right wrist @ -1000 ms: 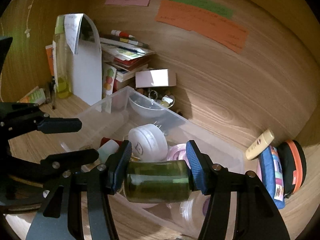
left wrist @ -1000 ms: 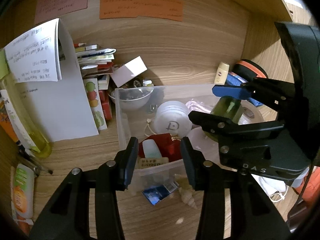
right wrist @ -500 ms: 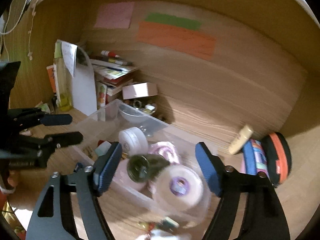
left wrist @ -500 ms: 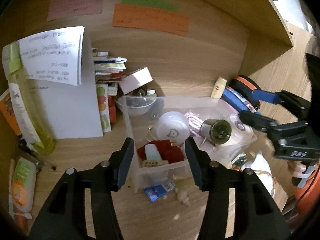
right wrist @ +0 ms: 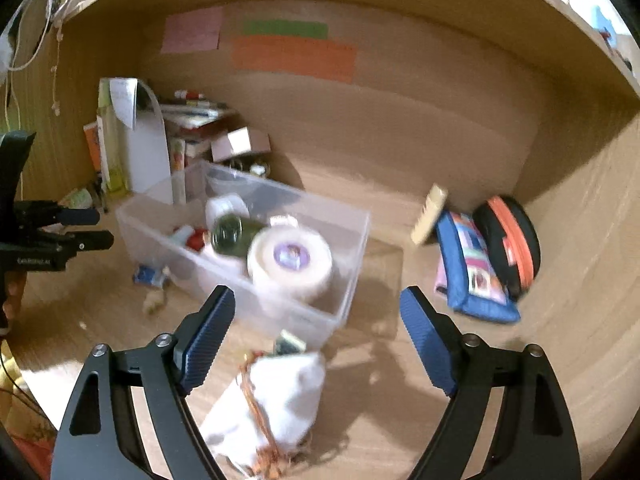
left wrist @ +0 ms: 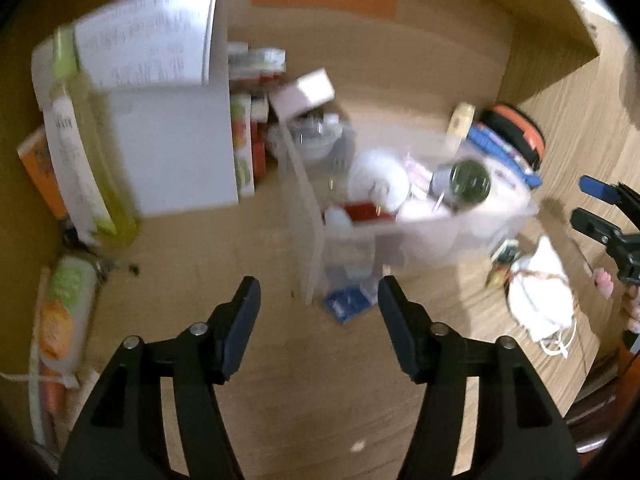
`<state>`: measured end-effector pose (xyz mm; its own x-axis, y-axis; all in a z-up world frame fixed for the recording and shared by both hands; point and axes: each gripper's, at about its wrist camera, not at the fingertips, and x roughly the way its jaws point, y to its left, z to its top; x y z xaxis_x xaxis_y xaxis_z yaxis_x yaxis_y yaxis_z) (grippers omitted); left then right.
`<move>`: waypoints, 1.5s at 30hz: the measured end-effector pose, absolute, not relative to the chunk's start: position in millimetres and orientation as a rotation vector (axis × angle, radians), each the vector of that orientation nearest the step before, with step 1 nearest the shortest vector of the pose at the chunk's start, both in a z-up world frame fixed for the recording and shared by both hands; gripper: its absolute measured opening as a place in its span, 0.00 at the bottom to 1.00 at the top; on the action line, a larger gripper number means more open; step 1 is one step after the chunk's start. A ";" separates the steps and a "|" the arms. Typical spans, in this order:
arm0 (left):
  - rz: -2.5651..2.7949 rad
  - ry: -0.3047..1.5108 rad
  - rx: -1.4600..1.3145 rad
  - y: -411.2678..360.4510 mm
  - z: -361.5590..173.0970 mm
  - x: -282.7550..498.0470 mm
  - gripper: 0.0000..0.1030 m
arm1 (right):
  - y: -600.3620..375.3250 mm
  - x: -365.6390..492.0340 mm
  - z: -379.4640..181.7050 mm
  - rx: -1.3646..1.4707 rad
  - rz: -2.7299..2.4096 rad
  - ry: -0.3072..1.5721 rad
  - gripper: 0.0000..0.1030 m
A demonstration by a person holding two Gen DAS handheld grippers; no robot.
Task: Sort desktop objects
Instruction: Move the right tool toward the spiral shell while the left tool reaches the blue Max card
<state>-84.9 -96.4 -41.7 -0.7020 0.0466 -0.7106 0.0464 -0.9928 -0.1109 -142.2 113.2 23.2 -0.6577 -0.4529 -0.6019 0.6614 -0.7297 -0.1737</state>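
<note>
Both grippers, left and right, are opening with nothing between them (green bottle is lying inside the clear bin).

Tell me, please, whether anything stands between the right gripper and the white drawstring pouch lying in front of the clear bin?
Nothing visible does. The white pouch lies on bare desk just ahead of the right gripper, whose empty jaws are opening. The clear bin sits beyond the pouch, not in the way.

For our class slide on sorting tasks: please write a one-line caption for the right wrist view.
Right gripper, jaws opening and empty, above a white pouch; green jar lies in the clear bin.
</note>
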 end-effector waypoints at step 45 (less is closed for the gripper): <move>2.695 0.061 -1.434 -38.6 -79.8 -110.1 0.47 | 142.3 -142.1 -46.1 0.961 -2.168 0.342 0.81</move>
<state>-110.1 -38.6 -79.8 -0.5557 0.0591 -0.8293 -0.0966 -0.9953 -0.0062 -142.1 142.3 -46.1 -0.4553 -0.5145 -0.7266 0.7132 -0.6993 0.0481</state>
